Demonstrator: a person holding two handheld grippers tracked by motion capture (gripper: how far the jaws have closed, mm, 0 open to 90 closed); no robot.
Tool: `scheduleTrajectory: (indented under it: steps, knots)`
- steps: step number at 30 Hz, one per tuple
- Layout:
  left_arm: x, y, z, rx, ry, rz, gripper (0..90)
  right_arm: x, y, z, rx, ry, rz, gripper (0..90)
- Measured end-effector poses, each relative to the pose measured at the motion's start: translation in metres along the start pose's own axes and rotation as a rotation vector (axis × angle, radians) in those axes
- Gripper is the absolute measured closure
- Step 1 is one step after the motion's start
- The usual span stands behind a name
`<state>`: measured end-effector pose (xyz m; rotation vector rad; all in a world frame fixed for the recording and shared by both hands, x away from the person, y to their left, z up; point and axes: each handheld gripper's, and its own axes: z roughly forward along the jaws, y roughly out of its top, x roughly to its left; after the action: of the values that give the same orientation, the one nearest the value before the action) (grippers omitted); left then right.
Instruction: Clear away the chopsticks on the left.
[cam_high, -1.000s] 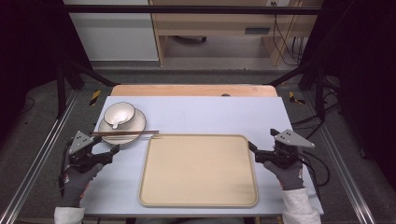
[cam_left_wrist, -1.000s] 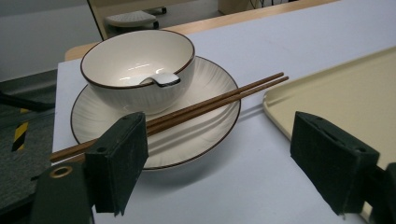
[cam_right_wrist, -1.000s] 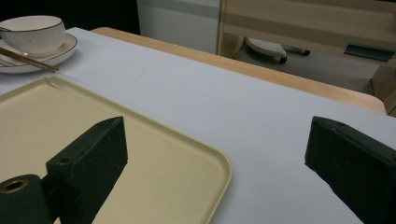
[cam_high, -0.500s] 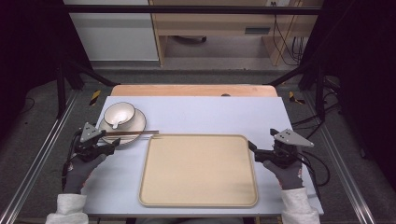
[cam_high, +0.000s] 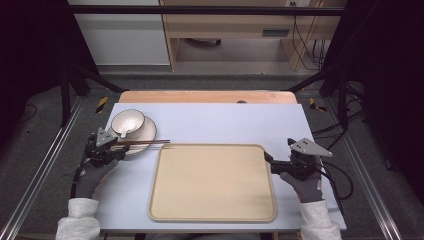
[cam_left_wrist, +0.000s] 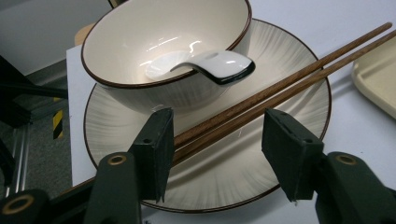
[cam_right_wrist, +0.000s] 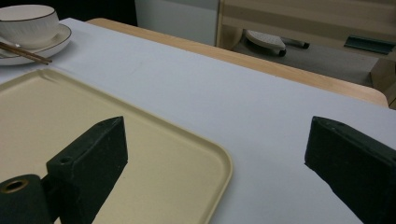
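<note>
Left claw (cam_left_wrist: 217, 140) sits low over the plate (cam_left_wrist: 289, 60) at the left of the high frame, its jaws straddling the near ends of the two chopsticks (cam_left_wrist: 280, 88) and just now narrowing on them; the pads are not yet pressing, so nothing is grasped. Those chopsticks lie side by side across the plate's rim, tips pointing toward the tray (cam_high: 212, 182), beside the bowl (cam_left_wrist: 163, 42) with the white spoon (cam_left_wrist: 205, 63) in it. Right claw (cam_right_wrist: 215, 163) is released, jaws wide, straddling the tray's right corner on the desk (cam_high: 225, 122). I judge the step to be picking up the chopsticks. Next comes closing squarely on both sticks together, since one could roll free, then lifting clear of the plate.
</note>
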<state>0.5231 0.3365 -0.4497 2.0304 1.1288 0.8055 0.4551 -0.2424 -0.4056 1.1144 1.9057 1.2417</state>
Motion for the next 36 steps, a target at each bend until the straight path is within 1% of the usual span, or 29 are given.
scheduleTrajectory:
  steps: [4,5,10,15,18,26,30,36]
  knots:
    - [0.001,-0.001,0.004,0.003,-0.003,-0.001,45.9,0.000,0.000,0.000,0.004,-0.001,-0.001,6.0]
    - [0.002,-0.002,0.005,0.013,-0.001,0.008,45.8,0.000,0.000,0.000,0.004,-0.001,-0.001,6.0]
    - [0.001,-0.002,0.008,0.030,-0.001,0.024,45.4,0.001,-0.001,0.001,0.009,0.000,-0.006,5.8]
    - [0.000,-0.002,0.008,0.040,0.004,0.034,45.6,0.001,-0.001,0.002,0.009,-0.001,-0.006,5.8]
    - [-0.001,-0.002,0.008,0.048,0.014,0.042,46.7,0.001,-0.001,0.002,0.011,-0.002,-0.006,5.8]
    - [-0.006,0.000,0.006,0.081,0.043,0.091,48.5,0.000,0.000,0.000,0.006,-0.003,-0.002,5.5]
    - [-0.007,0.001,0.006,0.088,0.047,0.093,49.9,0.000,0.000,-0.001,0.003,-0.003,-0.002,5.4]
    - [-0.009,0.003,0.002,0.109,0.055,0.083,56.2,0.001,-0.001,0.000,0.009,-0.005,-0.004,5.3]
